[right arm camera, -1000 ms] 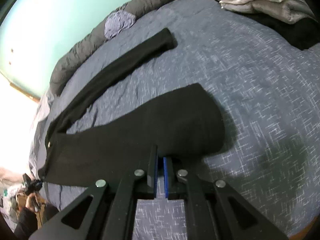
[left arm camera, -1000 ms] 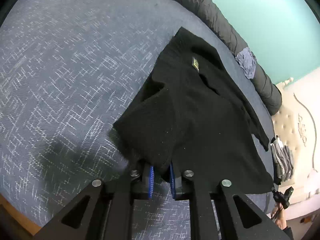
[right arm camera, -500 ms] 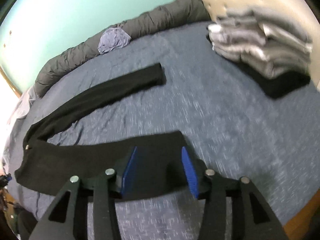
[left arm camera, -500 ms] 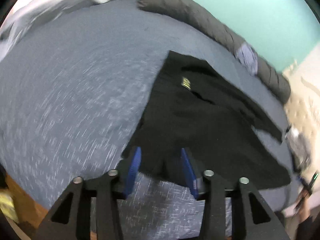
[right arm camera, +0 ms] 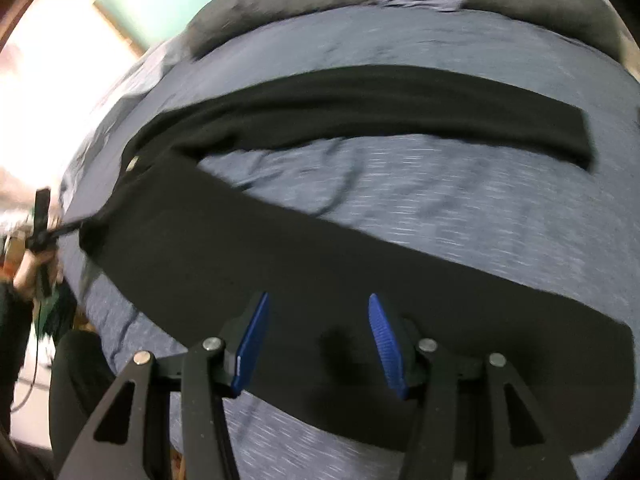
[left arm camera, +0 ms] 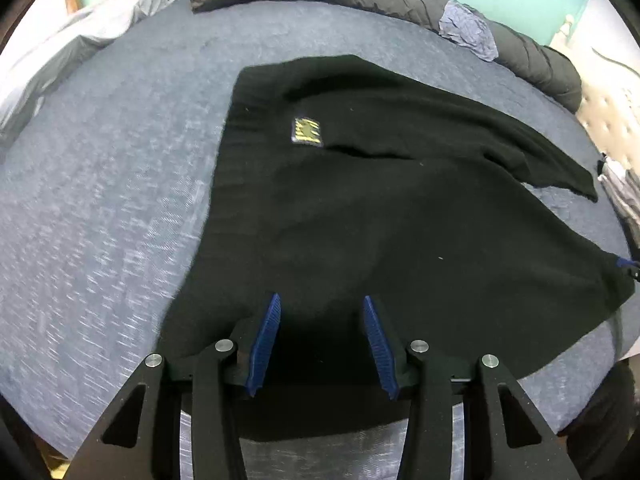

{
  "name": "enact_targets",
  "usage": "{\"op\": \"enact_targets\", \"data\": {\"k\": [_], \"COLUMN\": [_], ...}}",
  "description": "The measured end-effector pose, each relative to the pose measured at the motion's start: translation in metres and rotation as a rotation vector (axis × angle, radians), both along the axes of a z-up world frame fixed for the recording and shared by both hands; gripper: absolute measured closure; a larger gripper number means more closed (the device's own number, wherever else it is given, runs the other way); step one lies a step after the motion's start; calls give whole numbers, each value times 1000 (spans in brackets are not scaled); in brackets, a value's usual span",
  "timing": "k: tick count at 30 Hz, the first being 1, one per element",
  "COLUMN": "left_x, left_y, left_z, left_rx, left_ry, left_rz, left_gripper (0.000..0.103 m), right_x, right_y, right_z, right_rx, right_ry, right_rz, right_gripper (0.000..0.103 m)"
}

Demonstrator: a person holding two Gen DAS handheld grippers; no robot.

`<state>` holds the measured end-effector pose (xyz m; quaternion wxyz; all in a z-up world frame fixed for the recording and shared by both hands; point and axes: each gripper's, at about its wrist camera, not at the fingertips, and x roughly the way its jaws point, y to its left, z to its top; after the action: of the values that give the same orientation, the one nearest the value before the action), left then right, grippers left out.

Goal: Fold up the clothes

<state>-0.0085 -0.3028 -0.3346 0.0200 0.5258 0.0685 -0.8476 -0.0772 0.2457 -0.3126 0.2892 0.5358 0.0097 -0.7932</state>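
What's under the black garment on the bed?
The black garment lies flat on the blue-grey bedspread, which shows all around it. Anything else beneath is covered by cloth; no bulge shows. Both grippers, left and right, are open above it.

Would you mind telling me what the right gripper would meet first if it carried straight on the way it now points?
Most likely the black garment: the right gripper is open, and the cloth lies spread on the blue bedspread right ahead of its fingers. How far above the fabric it sits is unclear.

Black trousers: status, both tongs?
Left tongs open, right tongs open, nothing gripped. Black trousers flat on the bed, legs spread apart. Nothing in the way.
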Motion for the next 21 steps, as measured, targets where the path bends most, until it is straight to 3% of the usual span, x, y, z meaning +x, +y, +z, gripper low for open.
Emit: {"op": "enact_targets", "data": {"k": [7, 16, 18, 20, 21], "left_x": [-2, 4, 5, 6, 7], "left_y": [-15, -15, -15, -15, -15], "left_z": [0, -12, -14, -13, -13], "left_rx": [-47, -48, -41, -38, -36], "left_ry": [-27, -43, -43, -40, -39], "left_rz": [-25, -66, -70, -74, -74], "left_gripper": [56, 56, 56, 56, 56], "right_x": [7, 14, 16, 18, 19], "right_y": [-69, -109, -113, -116, -118], "right_z": [-22, -41, -42, -43, -44], "right_rx": [62, 145, 155, 164, 169], "right_ry": [-23, -13, -4, 5, 9], "right_rz": [137, 259, 281, 303, 314], "right_gripper": [51, 51, 64, 89, 94]}}
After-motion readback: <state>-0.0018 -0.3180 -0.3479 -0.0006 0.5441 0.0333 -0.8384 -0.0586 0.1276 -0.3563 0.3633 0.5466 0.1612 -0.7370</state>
